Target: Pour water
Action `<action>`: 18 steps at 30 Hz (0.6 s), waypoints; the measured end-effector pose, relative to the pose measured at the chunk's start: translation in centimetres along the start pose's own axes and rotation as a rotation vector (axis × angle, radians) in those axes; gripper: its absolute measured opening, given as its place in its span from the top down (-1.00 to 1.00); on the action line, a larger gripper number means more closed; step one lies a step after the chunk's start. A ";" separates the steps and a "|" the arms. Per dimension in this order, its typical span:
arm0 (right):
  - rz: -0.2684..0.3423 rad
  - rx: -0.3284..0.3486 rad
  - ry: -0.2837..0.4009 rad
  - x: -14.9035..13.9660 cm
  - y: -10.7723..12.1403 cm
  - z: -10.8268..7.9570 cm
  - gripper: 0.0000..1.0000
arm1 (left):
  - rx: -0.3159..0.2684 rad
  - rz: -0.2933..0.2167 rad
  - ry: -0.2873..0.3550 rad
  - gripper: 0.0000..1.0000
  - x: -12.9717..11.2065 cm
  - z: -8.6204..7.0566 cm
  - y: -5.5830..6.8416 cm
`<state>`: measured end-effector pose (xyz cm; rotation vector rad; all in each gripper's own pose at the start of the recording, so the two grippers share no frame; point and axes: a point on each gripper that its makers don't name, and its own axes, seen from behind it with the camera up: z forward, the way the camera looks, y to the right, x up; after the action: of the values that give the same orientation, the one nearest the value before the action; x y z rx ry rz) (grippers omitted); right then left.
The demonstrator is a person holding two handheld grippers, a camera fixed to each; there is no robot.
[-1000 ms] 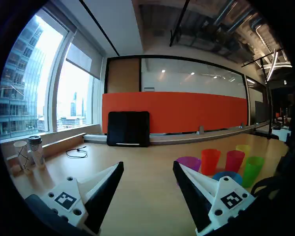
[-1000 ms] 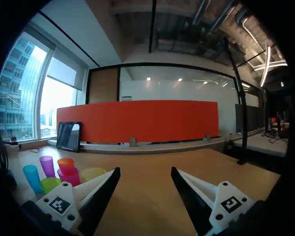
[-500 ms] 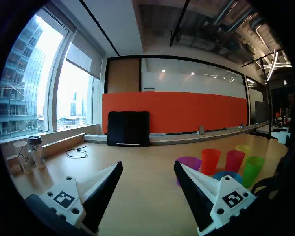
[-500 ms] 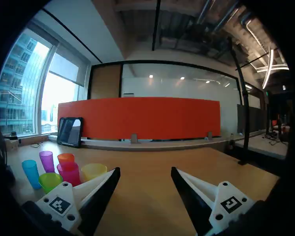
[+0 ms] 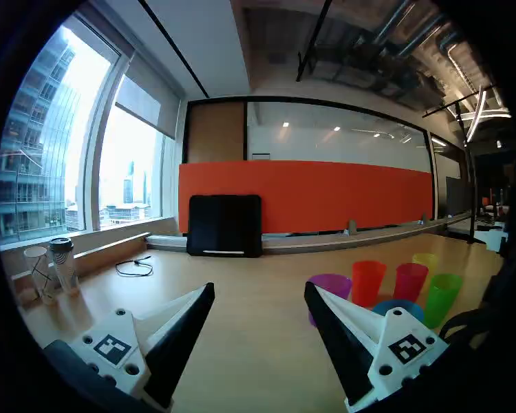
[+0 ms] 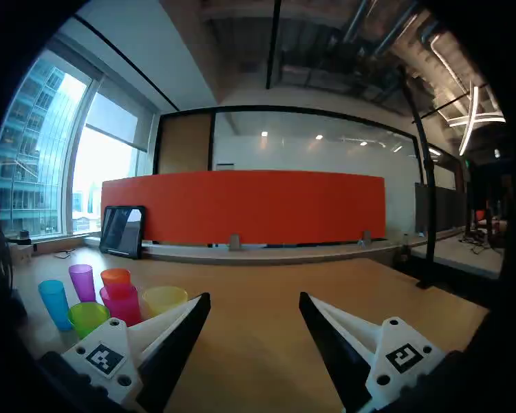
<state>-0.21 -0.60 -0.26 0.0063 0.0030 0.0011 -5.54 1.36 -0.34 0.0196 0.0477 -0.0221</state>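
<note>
Left gripper (image 5: 258, 285) and right gripper (image 6: 254, 296) hang released, empty. Plastic cups (image 6: 124, 303) at its eight o'clock look light, thin-walled — best pinched mid-wall.

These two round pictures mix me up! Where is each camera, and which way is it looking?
Left gripper view: rides on the left gripper, low over the light wooden table, facing the long orange wall panel; its open jaws show at the bottom, colourful plastic cups to their right.
Right gripper view: rides on the right gripper, facing the same panel; open jaws at the bottom, cups to their left.
Shared: table, panel, cups, black rectangular tablet.
</note>
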 end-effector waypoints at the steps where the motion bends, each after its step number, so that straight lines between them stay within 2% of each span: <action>1: 0.000 -0.002 0.000 0.0 0.0 0.0 -1.00 | 0.000 0.000 0.000 -0.94 0.0 0.0 0.0; 18: 0.000 -0.006 -0.002 -0.1 0.2 -0.1 -0.99 | 0.000 0.000 -0.001 -0.94 0.0 -0.1 0.0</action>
<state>-0.30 -0.40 -0.37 0.0005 0.0010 0.0012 -5.56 1.35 -0.40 0.0197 0.0471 -0.0219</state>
